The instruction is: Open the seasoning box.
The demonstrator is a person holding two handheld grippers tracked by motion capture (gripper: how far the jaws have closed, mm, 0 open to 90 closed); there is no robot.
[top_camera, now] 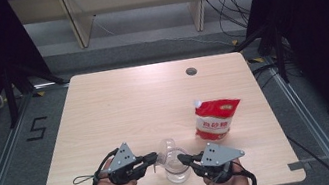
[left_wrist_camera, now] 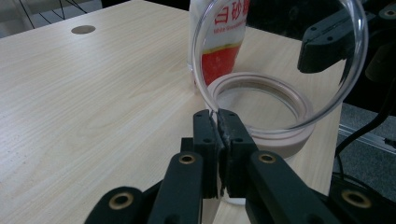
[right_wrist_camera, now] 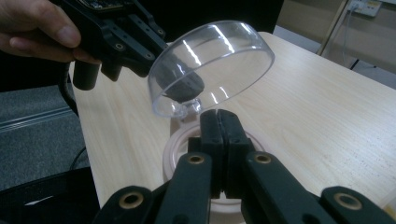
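A clear glass jar [top_camera: 177, 171] with a pale beige rim [left_wrist_camera: 280, 140] stands near the table's front edge. Its round clear lid [top_camera: 166, 149] is lifted off and tilted up on edge over the opening. My left gripper [left_wrist_camera: 217, 114] is shut on the lid's rim [right_wrist_camera: 219, 60], coming in from the jar's left [top_camera: 155, 157]. From the right, my right gripper [top_camera: 181, 158] reaches over the jar's rim [right_wrist_camera: 175, 149]. Its jaws [right_wrist_camera: 218, 114] are shut, and I see nothing between them.
A red and white pouch [top_camera: 216, 119] lies flat to the right of the jar, farther back. The wooden table [top_camera: 120, 110] has a round cable hole [top_camera: 191, 71] near its far edge. Dark curtains hang on both sides, with shelving behind.
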